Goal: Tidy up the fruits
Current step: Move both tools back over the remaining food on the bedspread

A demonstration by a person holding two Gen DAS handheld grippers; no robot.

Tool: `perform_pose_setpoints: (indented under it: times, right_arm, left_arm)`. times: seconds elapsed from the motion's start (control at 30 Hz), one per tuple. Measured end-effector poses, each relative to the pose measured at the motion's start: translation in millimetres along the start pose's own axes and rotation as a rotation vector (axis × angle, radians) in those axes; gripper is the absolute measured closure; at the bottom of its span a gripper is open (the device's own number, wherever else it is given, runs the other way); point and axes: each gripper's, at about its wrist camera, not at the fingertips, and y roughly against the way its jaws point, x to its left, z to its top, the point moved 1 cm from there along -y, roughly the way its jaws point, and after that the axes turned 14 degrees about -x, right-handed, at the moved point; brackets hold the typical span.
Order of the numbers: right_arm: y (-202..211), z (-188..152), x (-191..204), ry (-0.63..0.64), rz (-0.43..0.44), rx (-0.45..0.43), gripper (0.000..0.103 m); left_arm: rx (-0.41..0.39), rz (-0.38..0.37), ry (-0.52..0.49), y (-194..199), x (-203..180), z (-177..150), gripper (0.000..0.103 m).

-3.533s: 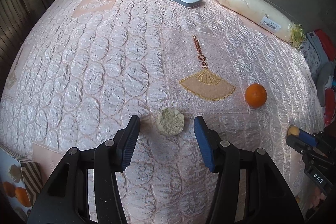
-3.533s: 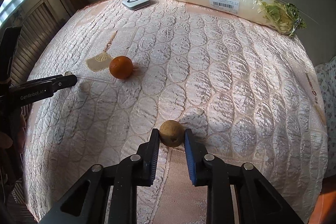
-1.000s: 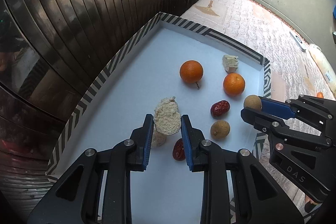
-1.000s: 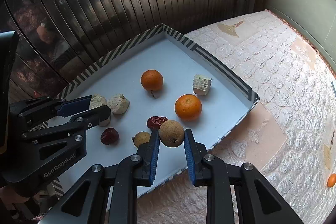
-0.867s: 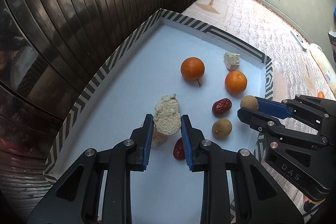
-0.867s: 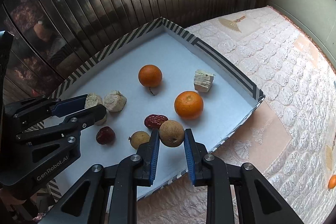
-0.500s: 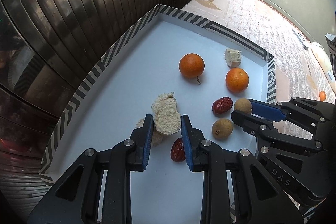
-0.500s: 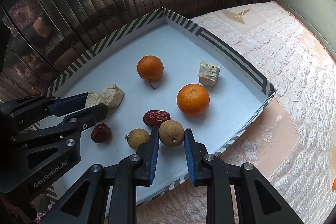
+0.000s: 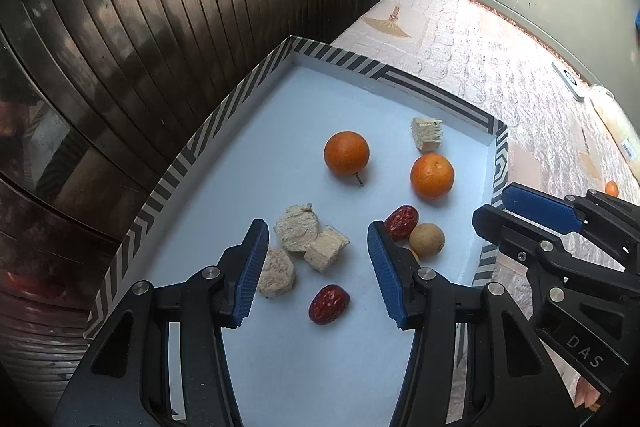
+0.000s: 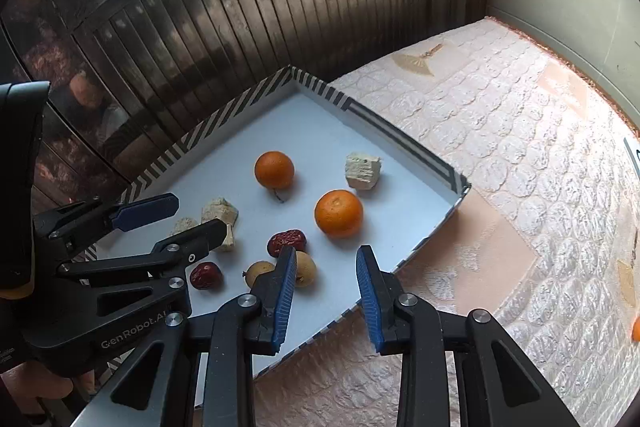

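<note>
A white tray (image 9: 240,163) with a striped rim holds two oranges (image 9: 346,152), two red dates (image 9: 329,303), two brown longans (image 9: 426,238) and several beige chunks (image 9: 298,227). My left gripper (image 9: 314,269) is open and empty above the tray, with the beige chunks lying just beyond its fingertips. My right gripper (image 10: 326,285) is open and empty over the tray's near edge (image 10: 420,247). A longan (image 10: 306,269) lies by its left finger, next to a second longan (image 10: 258,273). One orange (image 10: 636,329) lies far right on the quilted cloth.
The tray sits against a dark slatted shutter (image 9: 140,47). The pink quilted cloth (image 10: 540,167) stretches to the right. A white device (image 9: 570,81) and a wrapped radish (image 9: 616,123) lie at its far end.
Both grippers have opened. The beige chunk from the left gripper and the longan from the right gripper now lie in the tray.
</note>
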Motion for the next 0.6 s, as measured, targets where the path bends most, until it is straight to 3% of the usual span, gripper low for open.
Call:
perform_pose_setpoints:
  times: [0.3,0.6]
  right_arm:
    - [32,-4,-26,-0.053,-0.083,-0.054,0.073]
    - [64,-20,-64,-0.126,-0.164,-0.077,0.073]
  left_arm:
    - [-0.032,-0.036,-0.039,1,-36,19,0.051]
    - [-0.042,-0.118,-0.124,2,-90,26,0.051]
